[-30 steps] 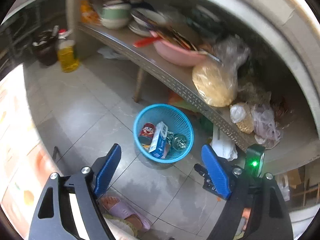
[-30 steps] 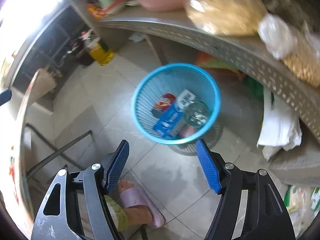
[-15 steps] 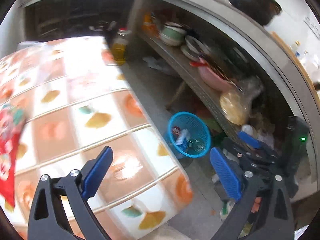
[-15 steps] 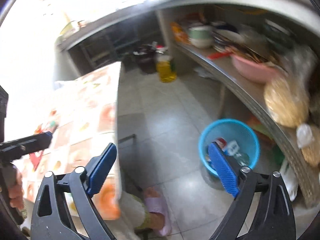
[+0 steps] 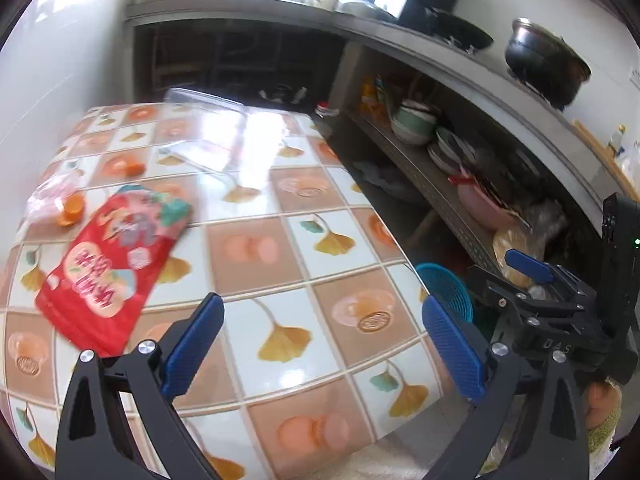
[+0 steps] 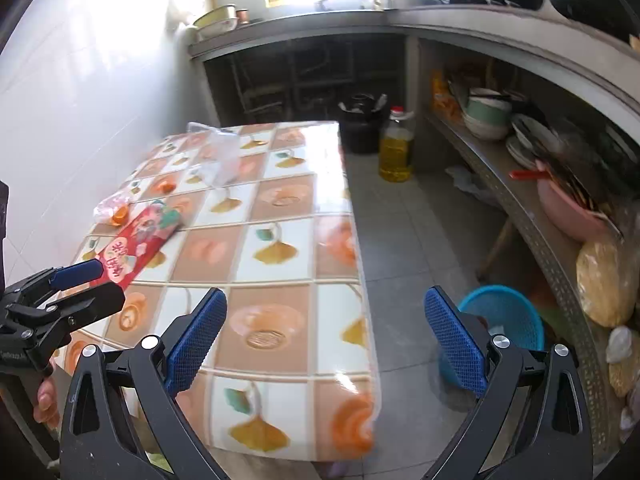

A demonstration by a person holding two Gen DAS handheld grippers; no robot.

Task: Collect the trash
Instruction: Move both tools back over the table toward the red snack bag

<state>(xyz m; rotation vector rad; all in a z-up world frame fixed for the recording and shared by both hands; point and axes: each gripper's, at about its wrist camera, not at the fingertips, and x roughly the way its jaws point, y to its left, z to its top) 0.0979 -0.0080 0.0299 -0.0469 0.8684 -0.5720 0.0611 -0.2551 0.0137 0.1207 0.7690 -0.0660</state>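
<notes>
A red snack packet (image 5: 108, 264) lies flat on the tiled-pattern table (image 5: 288, 264), at its left side; it also shows in the right wrist view (image 6: 134, 246). Beyond it lie a clear wrapper with orange peel (image 5: 60, 204) and a clear plastic bag (image 6: 220, 152). A blue mesh trash basket (image 6: 506, 320) stands on the floor right of the table, its rim showing in the left wrist view (image 5: 446, 286). My left gripper (image 5: 324, 344) is open and empty above the table's near part. My right gripper (image 6: 326, 338) is open and empty over the table's right edge.
A metal shelf (image 6: 532, 224) along the right wall holds bowls, plates, a pink basin and bagged food. A yellow oil bottle (image 6: 396, 148) and a black bin (image 6: 360, 124) stand on the floor behind the table. A white tiled wall runs along the left.
Both grippers have swung up and left from the blue basket on the floor to the table. The red packet has come into view. Both stay open.
</notes>
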